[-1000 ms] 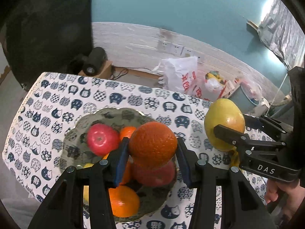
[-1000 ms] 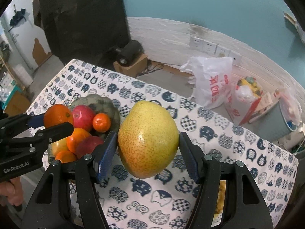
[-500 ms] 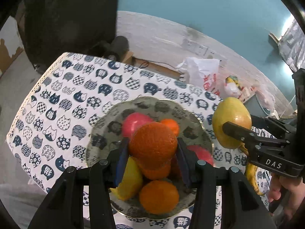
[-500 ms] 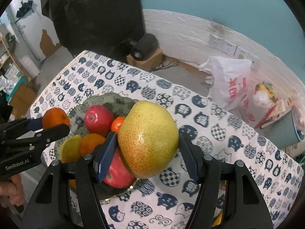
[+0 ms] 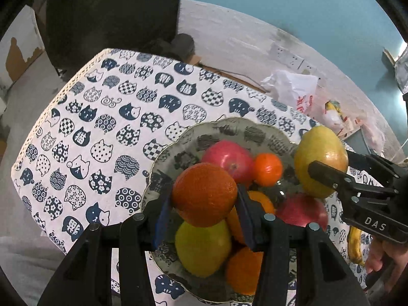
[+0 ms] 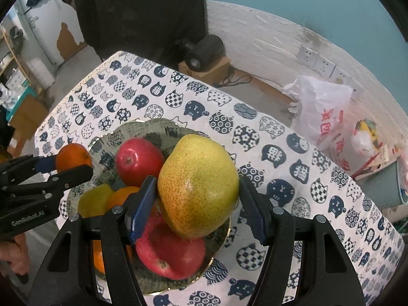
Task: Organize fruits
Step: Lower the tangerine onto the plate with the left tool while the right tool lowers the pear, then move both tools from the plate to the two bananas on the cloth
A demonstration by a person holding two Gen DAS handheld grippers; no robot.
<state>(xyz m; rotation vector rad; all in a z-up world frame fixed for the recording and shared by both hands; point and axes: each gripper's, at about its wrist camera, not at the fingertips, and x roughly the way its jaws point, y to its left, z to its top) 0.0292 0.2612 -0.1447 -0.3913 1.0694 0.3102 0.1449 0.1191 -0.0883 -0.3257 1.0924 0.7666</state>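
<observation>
My left gripper (image 5: 204,211) is shut on an orange (image 5: 204,193) and holds it above the patterned fruit bowl (image 5: 229,130). My right gripper (image 6: 196,211) is shut on a yellow-green pear (image 6: 197,186), above the bowl's (image 6: 142,127) right side. The bowl holds red apples (image 5: 227,156) (image 6: 139,162), a small mandarin (image 5: 267,169), oranges (image 5: 243,270) and a yellow fruit (image 5: 201,247). The pear also shows in the left wrist view (image 5: 320,160); the orange also shows in the right wrist view (image 6: 73,156).
The table has a white cloth with blue cat faces (image 5: 102,127). A banana (image 5: 355,244) lies on it right of the bowl. Beyond the far edge are a white plastic bag (image 6: 321,112), a black speaker on a box (image 6: 204,53) and a wall with sockets.
Both grippers have moved left over the bowl with their fruit still held. The bowl now sits lower and more central in both views.
</observation>
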